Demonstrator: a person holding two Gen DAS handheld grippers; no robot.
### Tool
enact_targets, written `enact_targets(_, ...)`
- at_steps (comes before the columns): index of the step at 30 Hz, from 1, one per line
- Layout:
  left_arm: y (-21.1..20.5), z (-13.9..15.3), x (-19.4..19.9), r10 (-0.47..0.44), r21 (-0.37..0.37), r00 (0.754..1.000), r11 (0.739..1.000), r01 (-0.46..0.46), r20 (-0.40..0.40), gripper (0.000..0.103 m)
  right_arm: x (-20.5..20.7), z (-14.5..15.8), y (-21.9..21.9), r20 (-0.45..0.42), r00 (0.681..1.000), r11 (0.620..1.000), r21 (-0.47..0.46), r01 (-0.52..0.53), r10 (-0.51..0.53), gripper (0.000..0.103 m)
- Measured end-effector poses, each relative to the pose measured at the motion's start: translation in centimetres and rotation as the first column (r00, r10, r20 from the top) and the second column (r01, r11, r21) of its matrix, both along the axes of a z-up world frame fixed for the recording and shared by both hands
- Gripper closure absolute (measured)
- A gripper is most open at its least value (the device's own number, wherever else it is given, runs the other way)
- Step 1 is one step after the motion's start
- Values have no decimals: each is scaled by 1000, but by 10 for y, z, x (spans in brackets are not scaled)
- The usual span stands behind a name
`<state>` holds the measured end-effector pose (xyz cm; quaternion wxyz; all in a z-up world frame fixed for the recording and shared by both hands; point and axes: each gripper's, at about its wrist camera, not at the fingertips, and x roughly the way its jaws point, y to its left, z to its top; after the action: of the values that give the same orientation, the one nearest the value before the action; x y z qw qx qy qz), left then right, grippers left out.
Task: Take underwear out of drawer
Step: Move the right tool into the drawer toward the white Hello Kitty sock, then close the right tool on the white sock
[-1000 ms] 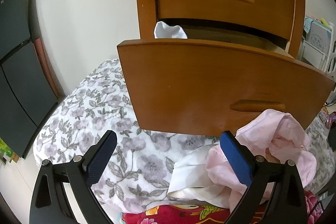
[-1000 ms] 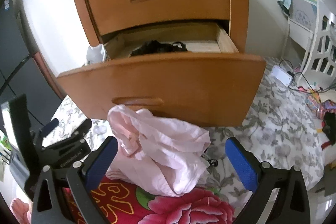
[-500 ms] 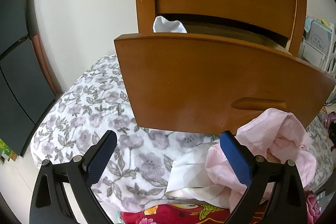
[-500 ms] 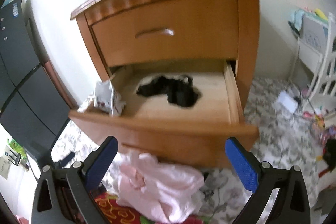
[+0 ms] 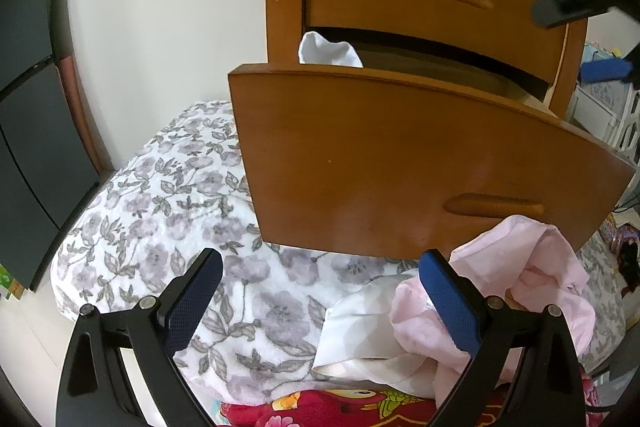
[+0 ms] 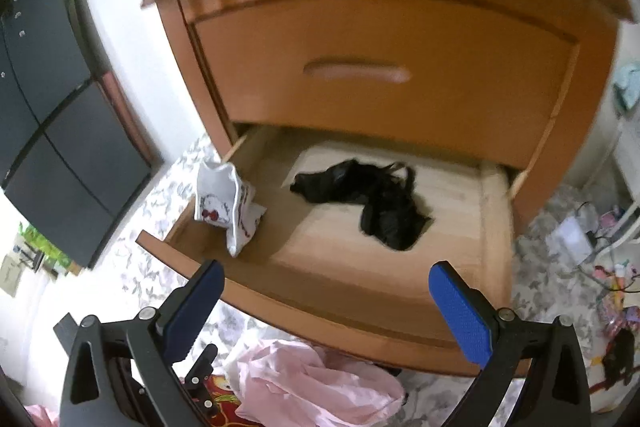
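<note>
My right gripper (image 6: 326, 301) has risen since the earlier frame and now looks down into the open drawer (image 6: 494, 227); jaws spread, empty. My left gripper (image 5: 320, 291) is unchanged, released. The drawer holds one black underwear (image 6: 372, 201) at 12 o'clock and one white garment (image 6: 224, 205) at 10. One pink garment (image 6: 312, 383) lies on the floral blanket (image 5: 160, 203).
</note>
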<state>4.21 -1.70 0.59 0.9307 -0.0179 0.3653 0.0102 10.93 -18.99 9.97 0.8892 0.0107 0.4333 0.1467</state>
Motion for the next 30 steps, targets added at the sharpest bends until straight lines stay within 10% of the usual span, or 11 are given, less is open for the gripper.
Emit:
enact_targets(16, 3, -4, 4, -1, -23, 1000, 1000, 0, -22, 4, 79, -26, 75, -184, 970, 986, -28, -164, 157, 0)
enact_targets(30, 4, -9, 9, -18, -48, 999, 999, 16, -50, 4, 121, -65, 130, -260, 942, 972, -47, -230, 211, 37)
